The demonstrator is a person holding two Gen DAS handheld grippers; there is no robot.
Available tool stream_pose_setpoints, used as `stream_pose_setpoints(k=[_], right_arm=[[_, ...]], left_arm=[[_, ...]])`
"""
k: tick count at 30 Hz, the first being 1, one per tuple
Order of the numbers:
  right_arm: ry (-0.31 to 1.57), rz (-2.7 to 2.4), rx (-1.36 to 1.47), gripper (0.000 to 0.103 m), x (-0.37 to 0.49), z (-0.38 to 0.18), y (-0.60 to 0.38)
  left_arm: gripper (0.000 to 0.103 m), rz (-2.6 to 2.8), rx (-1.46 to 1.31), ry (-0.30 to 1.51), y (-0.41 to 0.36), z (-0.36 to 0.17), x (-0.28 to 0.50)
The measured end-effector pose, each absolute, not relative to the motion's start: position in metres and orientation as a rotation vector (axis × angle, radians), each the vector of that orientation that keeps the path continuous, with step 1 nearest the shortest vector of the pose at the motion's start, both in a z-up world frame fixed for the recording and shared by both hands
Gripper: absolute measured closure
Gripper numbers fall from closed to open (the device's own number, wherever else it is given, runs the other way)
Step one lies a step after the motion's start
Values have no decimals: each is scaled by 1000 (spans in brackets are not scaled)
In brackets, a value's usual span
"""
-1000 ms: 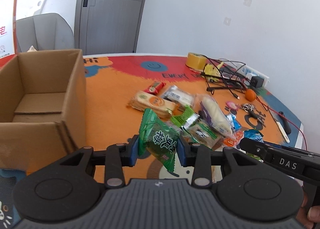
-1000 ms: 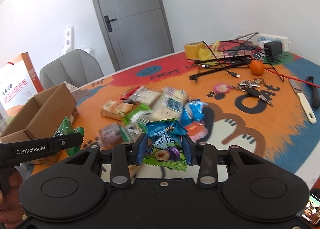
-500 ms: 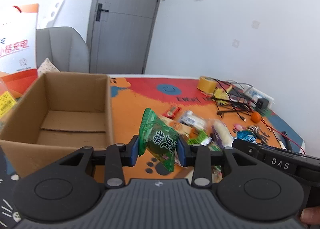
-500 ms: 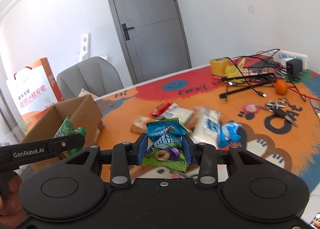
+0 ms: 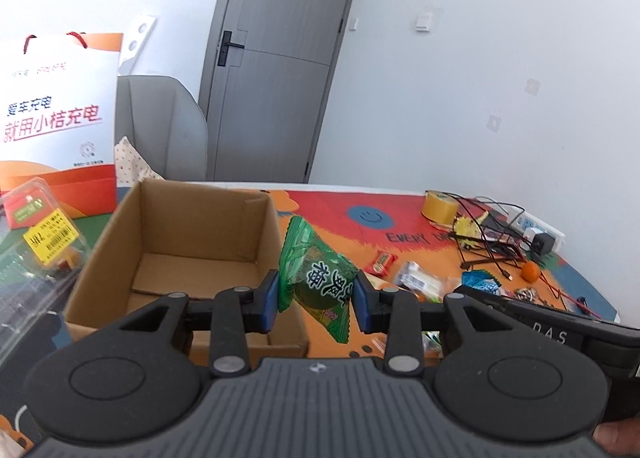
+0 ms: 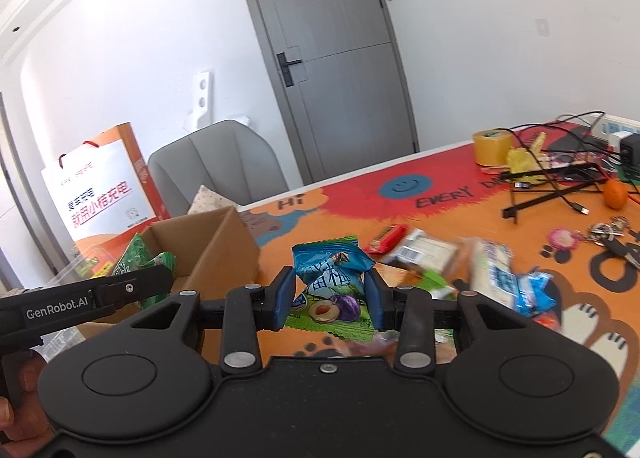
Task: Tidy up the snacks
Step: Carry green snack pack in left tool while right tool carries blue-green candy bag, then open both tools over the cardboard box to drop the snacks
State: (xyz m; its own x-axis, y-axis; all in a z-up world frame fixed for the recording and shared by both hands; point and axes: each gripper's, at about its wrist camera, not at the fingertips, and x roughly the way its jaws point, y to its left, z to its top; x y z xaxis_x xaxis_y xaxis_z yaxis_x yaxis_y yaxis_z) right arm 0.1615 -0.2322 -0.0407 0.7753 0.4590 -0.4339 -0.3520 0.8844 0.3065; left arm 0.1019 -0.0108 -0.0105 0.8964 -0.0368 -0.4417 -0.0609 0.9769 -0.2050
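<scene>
My left gripper (image 5: pixel 316 300) is shut on a green snack packet (image 5: pixel 316 278) and holds it in the air at the right wall of an open, empty cardboard box (image 5: pixel 188 234). My right gripper (image 6: pixel 330 300) is shut on a blue and green plum snack packet (image 6: pixel 330 282), held above the table to the right of the box (image 6: pixel 216 254). The left gripper with its green packet (image 6: pixel 140 262) shows at the left of the right wrist view. A pile of loose snack packets (image 6: pixel 460 262) lies on the colourful mat; it also shows in the left wrist view (image 5: pixel 412 278).
A roll of yellow tape (image 6: pixel 491 146), tangled cables with a power strip (image 6: pixel 568 170), an orange (image 6: pixel 615 194) and keys (image 6: pixel 608 234) lie at the far right. A paper bag (image 5: pixel 56 126) and clear plastic box (image 5: pixel 36 230) stand left of the box. A grey chair (image 6: pixel 216 162) is behind the table.
Both grippers have lifted their packets and moved left toward the cardboard box. The left gripper has come up level with the box's right wall; the pile has dropped away to the right.
</scene>
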Motion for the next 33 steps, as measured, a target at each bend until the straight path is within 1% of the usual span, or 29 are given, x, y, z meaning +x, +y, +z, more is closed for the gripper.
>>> stream_pose_setpoints(k=[11, 22, 29, 33], right_arm=[[509, 519, 196, 65, 165, -31, -186], [520, 587, 180, 65, 174, -27, -141], [522, 610, 165, 65, 180, -24, -114], [528, 629, 170, 65, 184, -24, -102]], left_arm=[[68, 78, -243, 431, 25, -3, 101], [67, 156, -302, 460, 71, -13, 112], [64, 193, -333, 474, 88, -19, 116], [59, 193, -350, 479, 96, -17, 112]])
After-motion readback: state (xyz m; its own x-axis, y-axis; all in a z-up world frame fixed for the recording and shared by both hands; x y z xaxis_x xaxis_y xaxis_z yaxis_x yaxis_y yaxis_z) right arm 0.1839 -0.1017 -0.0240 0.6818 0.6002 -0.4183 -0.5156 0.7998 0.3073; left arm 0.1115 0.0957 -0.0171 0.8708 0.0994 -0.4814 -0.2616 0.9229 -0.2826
